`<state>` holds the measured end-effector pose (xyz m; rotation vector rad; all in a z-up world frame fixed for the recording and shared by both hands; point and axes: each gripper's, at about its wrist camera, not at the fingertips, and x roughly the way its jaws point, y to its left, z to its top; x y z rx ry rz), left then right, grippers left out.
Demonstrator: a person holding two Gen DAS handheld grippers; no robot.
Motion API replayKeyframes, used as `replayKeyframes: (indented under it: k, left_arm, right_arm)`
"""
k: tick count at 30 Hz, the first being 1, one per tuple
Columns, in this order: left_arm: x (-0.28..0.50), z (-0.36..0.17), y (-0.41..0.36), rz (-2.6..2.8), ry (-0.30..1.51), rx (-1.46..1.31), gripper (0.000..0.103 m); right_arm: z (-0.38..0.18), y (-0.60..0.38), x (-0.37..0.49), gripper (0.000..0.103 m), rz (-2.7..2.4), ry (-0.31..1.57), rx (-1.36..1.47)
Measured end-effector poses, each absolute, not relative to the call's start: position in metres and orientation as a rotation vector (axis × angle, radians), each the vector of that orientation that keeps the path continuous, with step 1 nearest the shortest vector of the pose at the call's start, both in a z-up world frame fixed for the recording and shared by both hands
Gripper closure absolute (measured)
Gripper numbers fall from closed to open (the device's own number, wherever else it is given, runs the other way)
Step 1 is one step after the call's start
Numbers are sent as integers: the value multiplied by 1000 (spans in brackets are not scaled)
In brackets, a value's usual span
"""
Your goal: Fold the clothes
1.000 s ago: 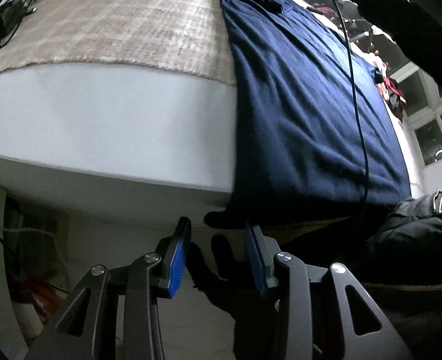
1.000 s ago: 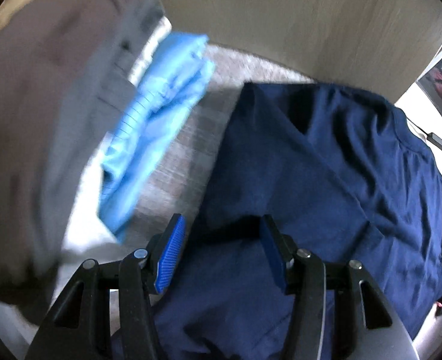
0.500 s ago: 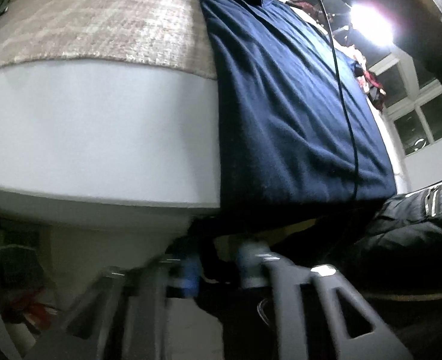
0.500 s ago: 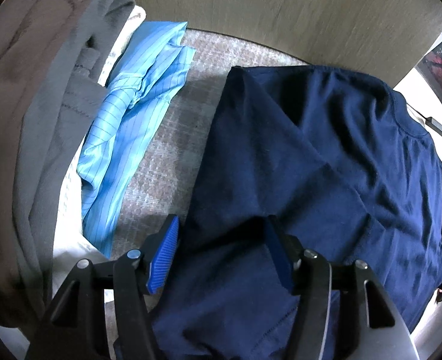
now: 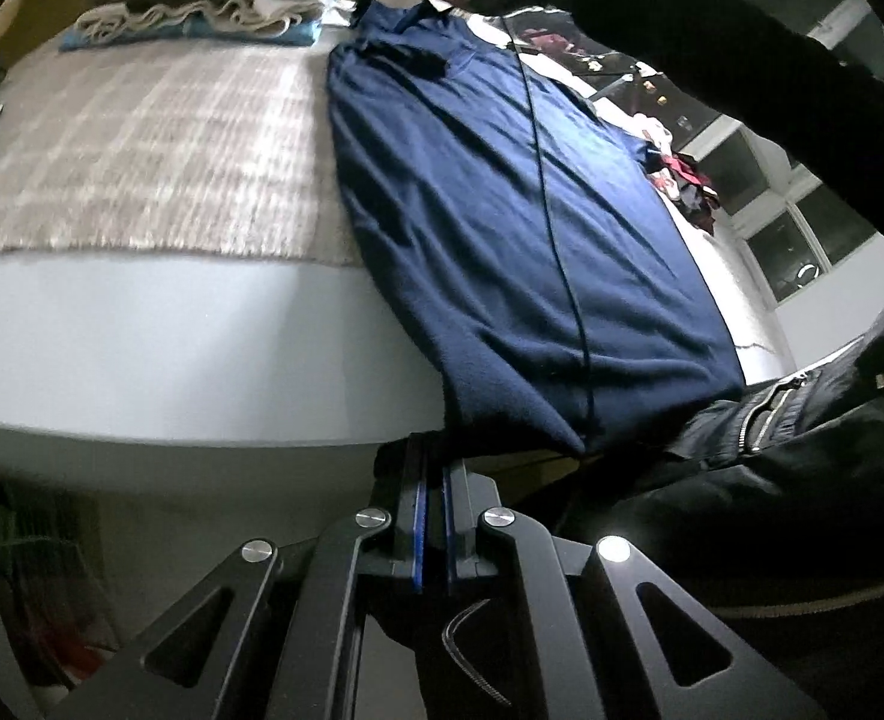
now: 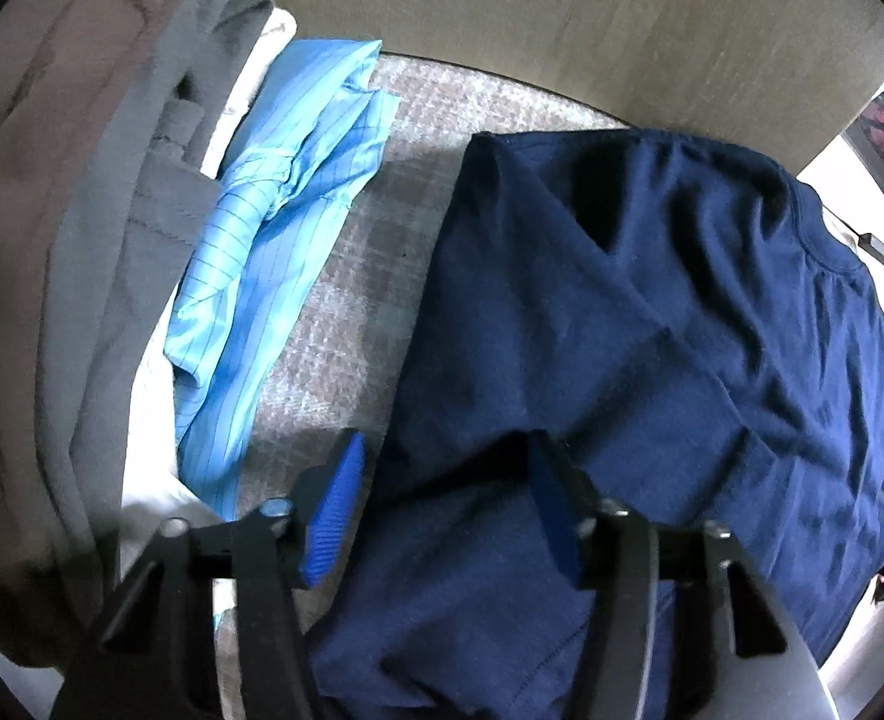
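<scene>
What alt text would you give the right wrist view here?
The right gripper points down over a navy T-shirt spread on a checked blanket, jaws closing around a fold of its edge. Left lie a light blue striped shirt and stacked grey and brown clothes.

Left gripper (image 5: 431, 468) angled steeply down, blue pads pressed together, pinching the dark hem at the fingertips. Right gripper (image 6: 442, 474) pointing straight down, jaws closing, navy cloth bunched between the blue pads. Beyond the left fingertips, far ahead, a black sleeve (image 5: 712, 42) reaching across.
</scene>
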<state>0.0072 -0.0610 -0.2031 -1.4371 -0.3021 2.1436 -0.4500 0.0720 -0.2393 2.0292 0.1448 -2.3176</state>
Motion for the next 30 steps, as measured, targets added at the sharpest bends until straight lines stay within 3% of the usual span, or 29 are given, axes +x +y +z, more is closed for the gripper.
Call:
replayKeyframes:
  k: [2, 5, 21, 30]
  left_arm:
    - [10, -200, -65, 2139, -292, -1425, 100]
    - [16, -193, -71, 2135, -253, -1404, 100]
    - [43, -140, 26, 2133, -84, -1345, 100]
    - [53, -152, 116, 2040, -56, -1383, 100]
  right_arm:
    - [-237, 75, -449, 90, -2306, 129, 2026]
    - [-233, 81, -447, 96, -2291, 105, 2012]
    - [-179, 202, -429, 97, -2307, -192, 1842]
    - [-175, 264, -430, 97, -2305, -208, 1836]
